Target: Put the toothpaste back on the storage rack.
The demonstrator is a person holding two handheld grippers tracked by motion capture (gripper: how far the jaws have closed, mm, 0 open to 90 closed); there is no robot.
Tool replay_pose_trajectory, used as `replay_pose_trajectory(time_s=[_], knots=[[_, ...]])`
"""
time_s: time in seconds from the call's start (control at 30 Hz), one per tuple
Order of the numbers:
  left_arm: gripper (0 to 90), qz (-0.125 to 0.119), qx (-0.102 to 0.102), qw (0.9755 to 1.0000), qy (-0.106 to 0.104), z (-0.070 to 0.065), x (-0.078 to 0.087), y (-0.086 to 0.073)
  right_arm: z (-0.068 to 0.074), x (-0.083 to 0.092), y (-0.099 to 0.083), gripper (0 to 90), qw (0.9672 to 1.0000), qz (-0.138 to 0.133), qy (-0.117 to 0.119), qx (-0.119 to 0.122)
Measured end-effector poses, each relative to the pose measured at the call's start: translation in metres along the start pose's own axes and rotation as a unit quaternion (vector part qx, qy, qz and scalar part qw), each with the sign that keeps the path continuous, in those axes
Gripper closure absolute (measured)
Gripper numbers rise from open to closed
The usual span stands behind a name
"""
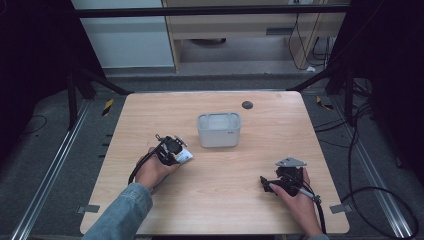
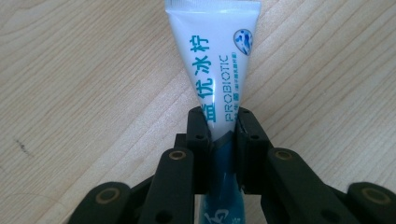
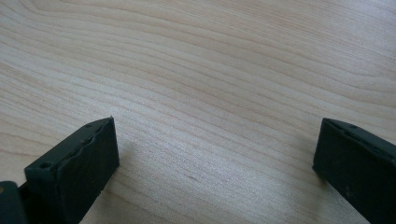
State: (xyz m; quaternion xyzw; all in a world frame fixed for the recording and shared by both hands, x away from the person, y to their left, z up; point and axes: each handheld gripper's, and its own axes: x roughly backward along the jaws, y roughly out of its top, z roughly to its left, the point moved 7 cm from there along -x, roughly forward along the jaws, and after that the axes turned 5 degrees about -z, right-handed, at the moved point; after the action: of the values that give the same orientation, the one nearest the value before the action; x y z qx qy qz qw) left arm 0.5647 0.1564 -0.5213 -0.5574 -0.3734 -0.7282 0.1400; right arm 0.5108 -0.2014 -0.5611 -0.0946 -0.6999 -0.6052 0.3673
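Fingers (image 2: pixel 202 135) of the left gripper (image 2: pixel 222 122) pinch the white tube (image 2: pixel 215 60), its crimped end pointing away.

A light wooden table (image 1: pixel 220 200) stands on grey floor (image 1: pixel 55 165) before pale cabinets (image 1: pixel 240 25).

A pale grey rectangular tub (image 1: pixel 218 129) is seen standing open-topped near the middle of the light wooden counter (image 1: pixel 260 145). A small dark round disc (image 1: pixel 246 105) is set into the counter beyond it, well apart.

Left gripper (image 2: pixel 219 128) jaws clamped, right gripper (image 3: pixel 215 154) jaws wide
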Motion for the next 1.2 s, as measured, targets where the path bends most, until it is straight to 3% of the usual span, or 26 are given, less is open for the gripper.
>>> replay_pose_trajectory(time_s=[0.27, 0.4, 0.77, 1.2], knots=[[78.0, -0.063, -0.003, 0.9978, 0.019, 0.001, 0.030, 0.008, 0.000, 0.000, 0.000, 0.4, 1.0000, 0.000, 0.000, 0.000], [78.0, -0.089, 0.005, 0.9959, 0.015, 0.002, 0.040, 0.011, 0.000, 0.000, 0.000, 0.4, 1.0000, 0.000, 0.000, 0.000], [78.1, -0.174, 0.005, 0.9847, 0.012, -0.010, 0.069, 0.029, 0.000, 0.000, 0.000, 0.4, 1.0000, -0.001, 0.000, 0.001], [78.1, -0.207, 0.005, 0.9782, 0.018, -0.028, 0.072, 0.050, 0.000, 0.000, 0.000, 0.4, 1.0000, -0.001, -0.001, 0.002]])
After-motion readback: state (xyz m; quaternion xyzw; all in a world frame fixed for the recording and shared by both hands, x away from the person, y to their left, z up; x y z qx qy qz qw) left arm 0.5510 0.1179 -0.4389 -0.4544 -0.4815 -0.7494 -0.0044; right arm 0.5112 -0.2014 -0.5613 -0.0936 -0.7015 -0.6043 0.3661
